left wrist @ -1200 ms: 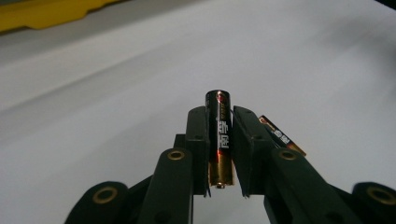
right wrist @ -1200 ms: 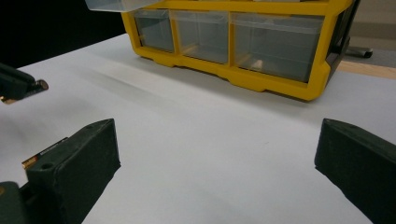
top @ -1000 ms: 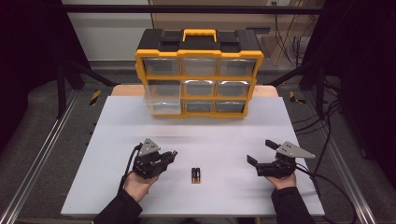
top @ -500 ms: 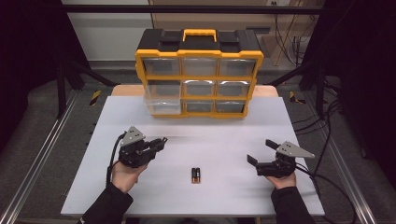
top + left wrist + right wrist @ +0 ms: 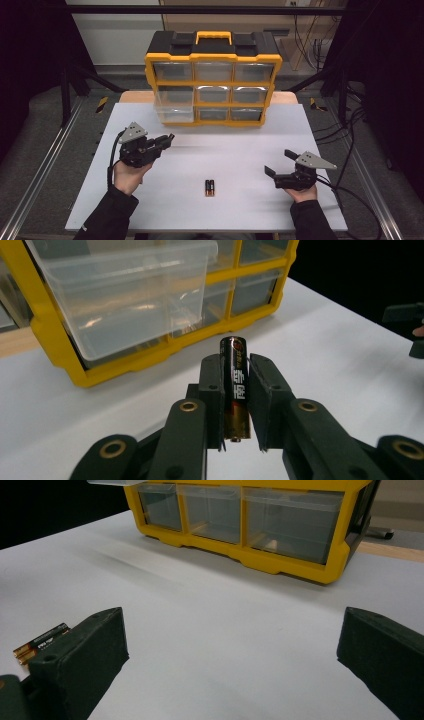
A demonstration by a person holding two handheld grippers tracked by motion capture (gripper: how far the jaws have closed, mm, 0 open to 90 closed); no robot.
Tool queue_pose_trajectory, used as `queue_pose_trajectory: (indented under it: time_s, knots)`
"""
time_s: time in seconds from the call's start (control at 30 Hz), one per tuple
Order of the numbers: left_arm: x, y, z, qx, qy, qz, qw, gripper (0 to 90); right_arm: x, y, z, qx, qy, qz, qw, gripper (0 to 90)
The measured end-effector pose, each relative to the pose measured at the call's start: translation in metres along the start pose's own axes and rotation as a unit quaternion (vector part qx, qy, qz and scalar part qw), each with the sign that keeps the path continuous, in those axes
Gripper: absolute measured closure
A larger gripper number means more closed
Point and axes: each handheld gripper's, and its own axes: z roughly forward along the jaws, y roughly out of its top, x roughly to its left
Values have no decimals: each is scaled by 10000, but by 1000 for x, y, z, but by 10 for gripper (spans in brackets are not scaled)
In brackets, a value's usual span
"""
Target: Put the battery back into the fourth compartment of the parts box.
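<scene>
Battery (image 5: 235,385) is pinched between your left gripper (image 5: 235,395) fingers (image 5: 212,390), long axis running along the fingers, plain end forward and poking past the tips, button end back toward the palm. It's off the counter (image 5: 235,155), carried low and aimed at the pulled-out clear drawer (image 5: 125,295) at the left of the organiser's (image 5: 214,75) middle row. That's the relation that matters: the drawer mouth sits ahead and slightly left of the tips and higher than the battery, so I'd judge you need to lift over the front lip before letting go. Left gripper (image 5: 145,147) is clearly the nearer one to that drawer; right gripper (image 5: 295,175) sits well apart at the right side of the counter, fingers spread wide, holding nothing. Two more batteries (image 5: 209,187) lie side by side on the counter between your hands, long axes pointing toward the organiser, nearer your right. Hard to tell: the drawer's contents through the glare, how far it's pulled out, and the drawer's top rim is cut off in the left gripper view.
</scene>
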Motion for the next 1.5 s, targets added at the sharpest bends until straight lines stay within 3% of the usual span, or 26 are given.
queue_pose_trajectory:
  time_s: [0.3,0.57,0.73,0.77,1.03,1.5]
  knots:
    - [5,21,-4,-246,-48,5,9997,762,0,1,-1,-22,2,7,10000,3]
    - [14,52,-4,-398,-5,78,9992,762,-1,1,-1,-29,3,17,10000,3]
    - [19,63,0,-378,86,115,9992,762,0,1,-1,-31,1,14,10000,3]
    - [21,69,2,-391,131,205,9989,762,0,1,-1,-22,1,15,10000,3]
    - [35,90,15,-240,339,188,9990,762,-1,1,-1,-21,14,20,10000,2]
    - [53,99,43,-55,402,233,9989,761,-1,1,-2,-40,17,31,10000,2]
